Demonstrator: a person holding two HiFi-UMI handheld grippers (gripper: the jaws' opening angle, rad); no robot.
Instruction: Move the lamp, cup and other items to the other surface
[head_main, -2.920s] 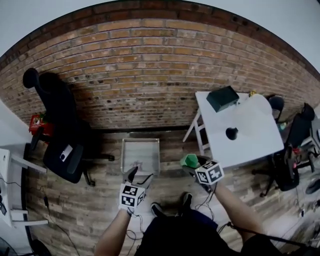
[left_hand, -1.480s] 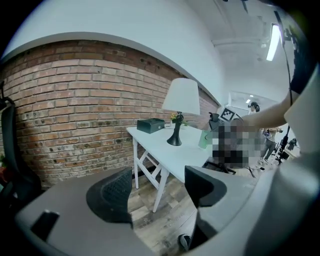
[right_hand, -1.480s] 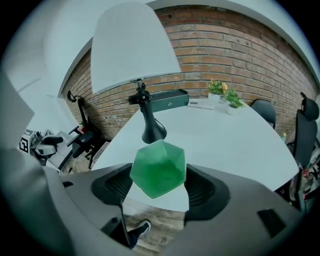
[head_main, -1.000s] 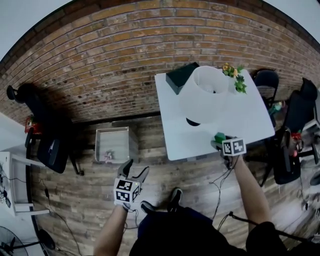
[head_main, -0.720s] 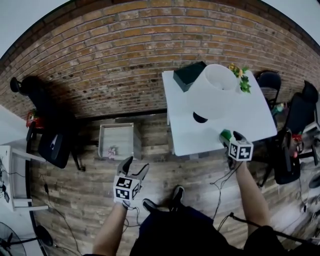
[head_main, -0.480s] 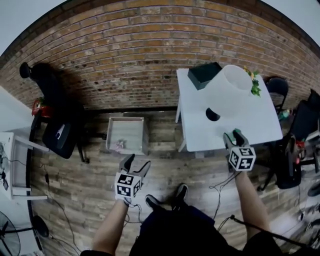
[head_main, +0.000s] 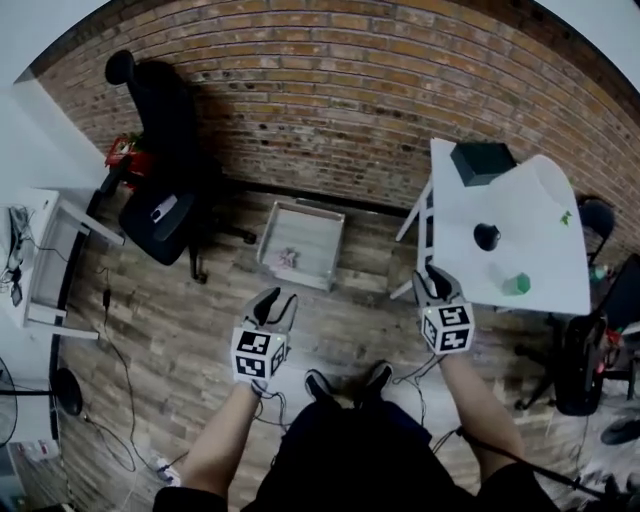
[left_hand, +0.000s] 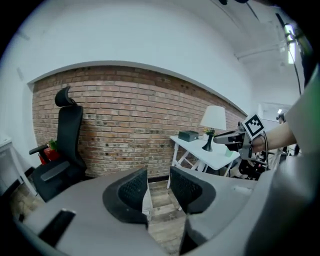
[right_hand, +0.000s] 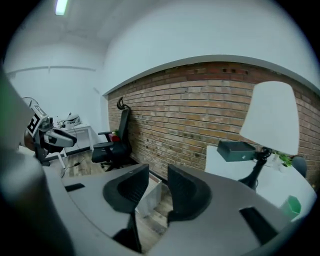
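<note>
Nearest, the left gripper and the right gripper are held partly open with nothing between the jaws, both pairs having just been closing. Just beyond the right gripper lies the near corner of the white table, on which the green cup, the lamp and a dark box are set (that share is judged done). A small item is seen in the grey tray on the floor ahead, judged not yet fetched. Bare wooden floor is left open toward the tray; the table's legs and the black chair farther off are to be skirted.
</note>
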